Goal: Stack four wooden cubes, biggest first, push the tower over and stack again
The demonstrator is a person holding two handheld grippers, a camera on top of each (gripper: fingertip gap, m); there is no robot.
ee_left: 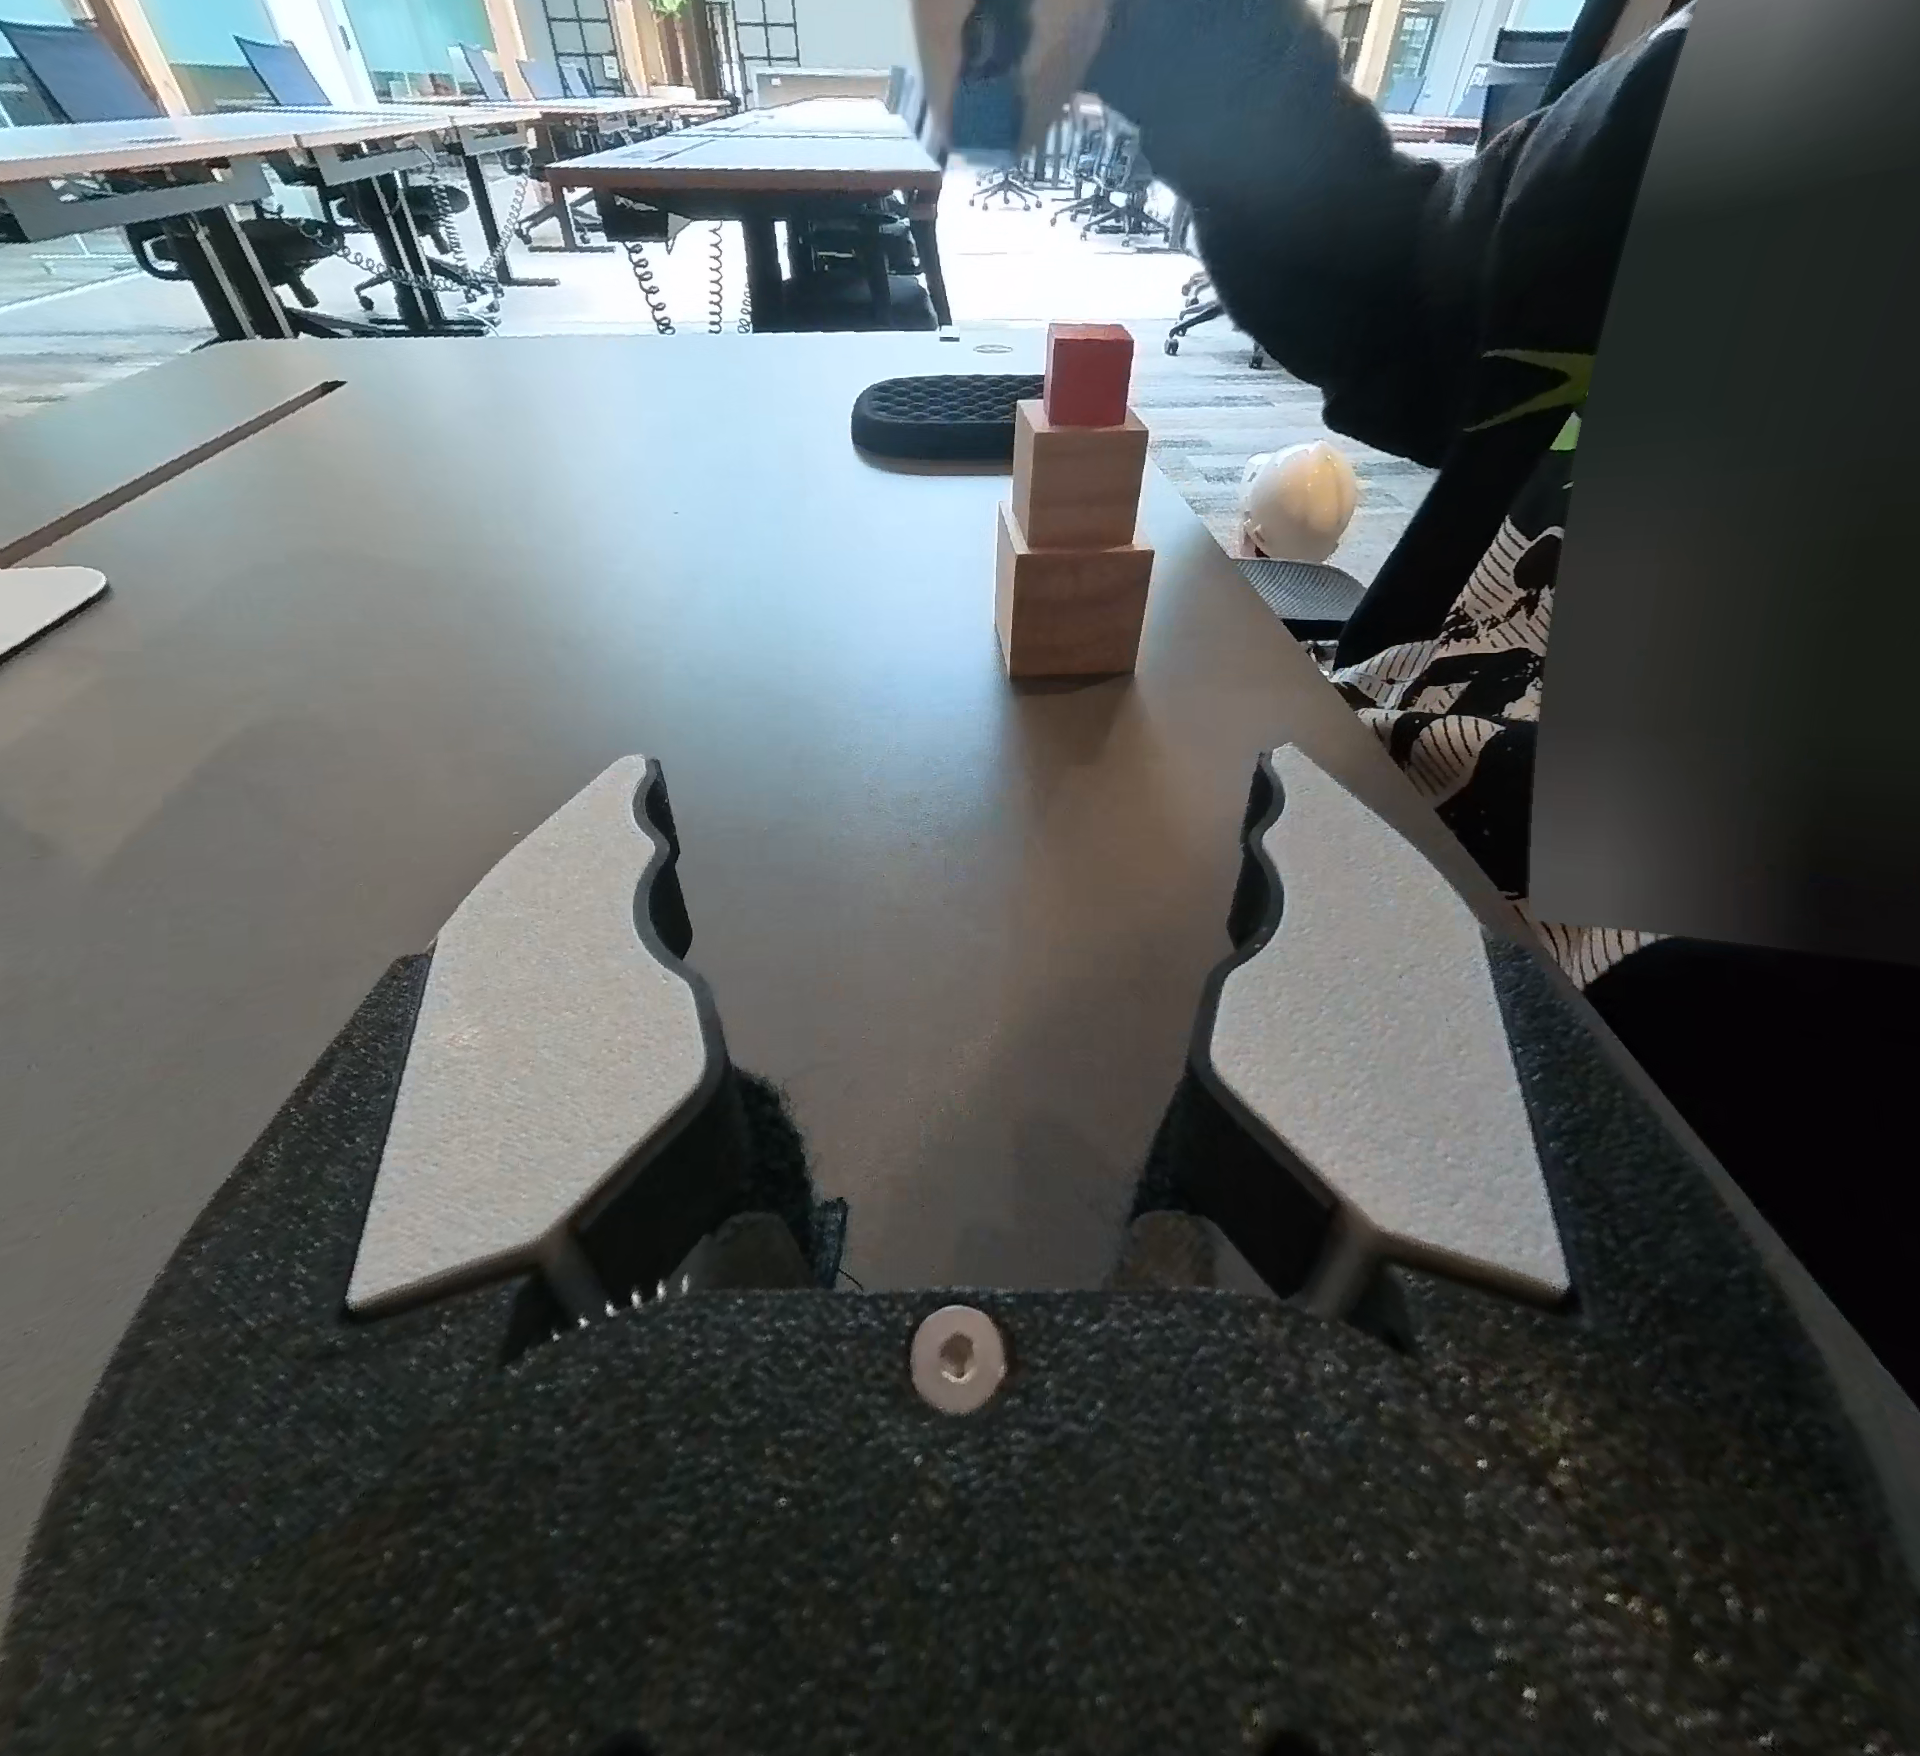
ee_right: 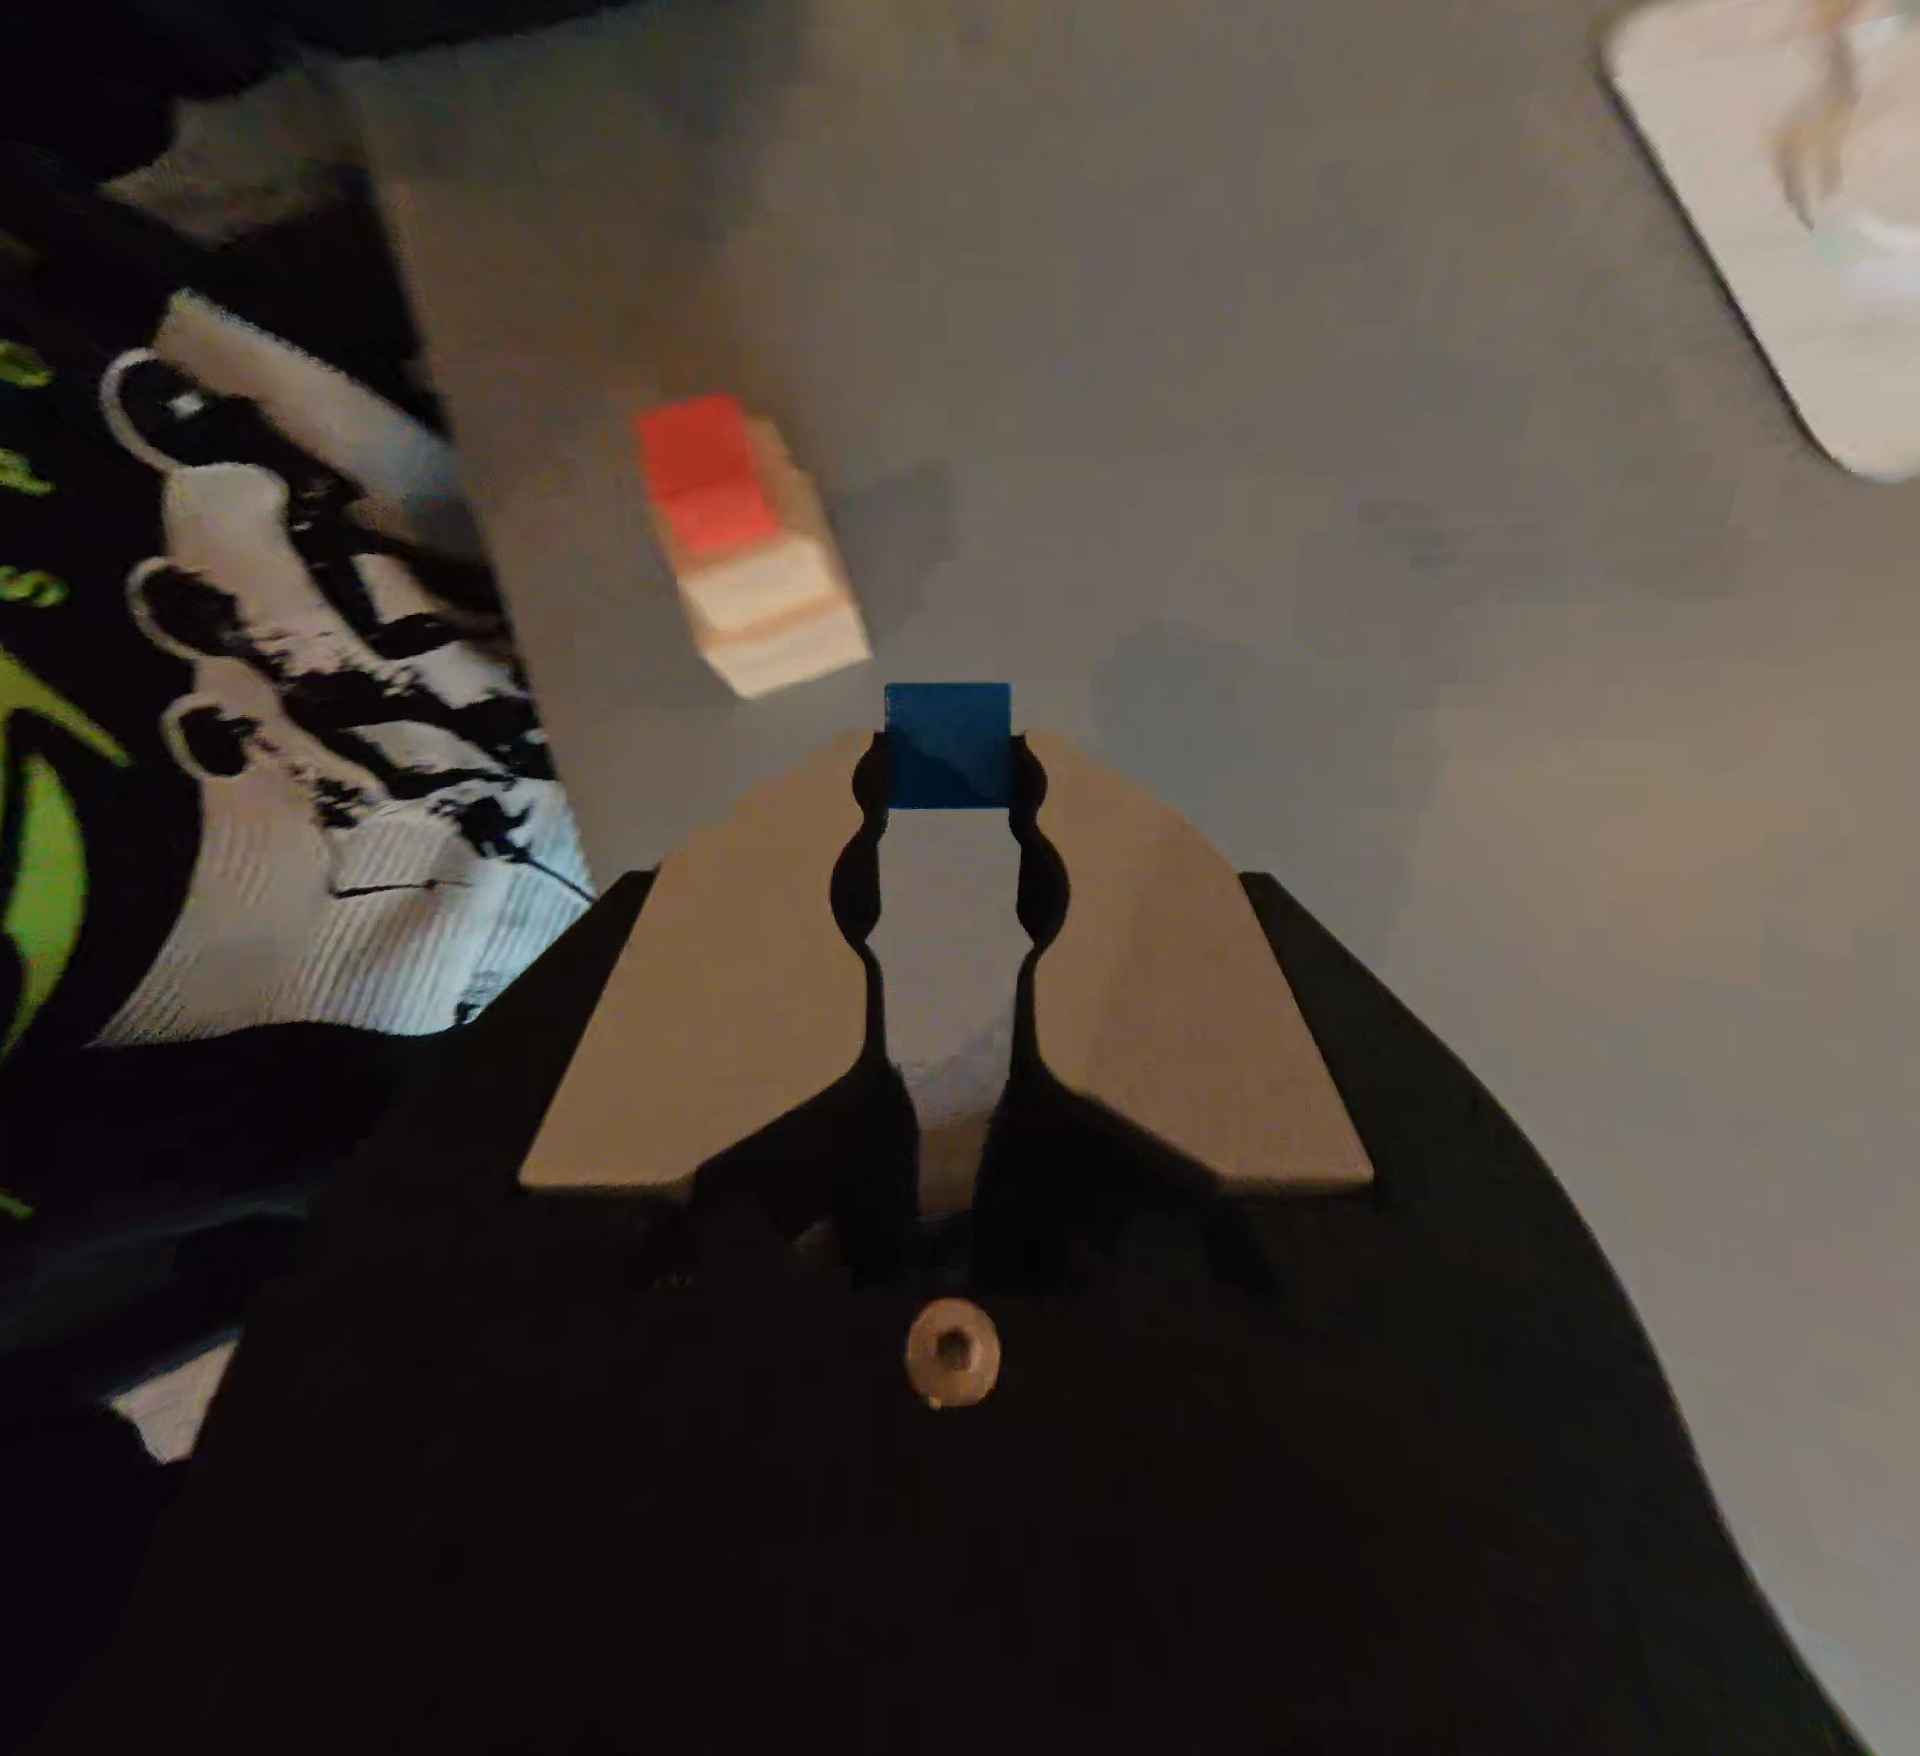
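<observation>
- Gripping a small blue cube (ee_right: 948, 746) at its fingertips, the right gripper (ee_right: 948, 756) hangs above the three-cube tower (ee_left: 1075, 501).
- The left gripper (ee_left: 961, 797) rests wide, empty, on the table (ee_left: 520, 563).

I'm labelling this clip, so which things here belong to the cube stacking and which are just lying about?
Job:
- big wooden cube, tower base
- middle wooden cube
- red cube, on top
- blue cube, held in the right tongs
- left tongs, open and empty

Lying about:
- black pad
- white hard hat
- pale tray
</observation>
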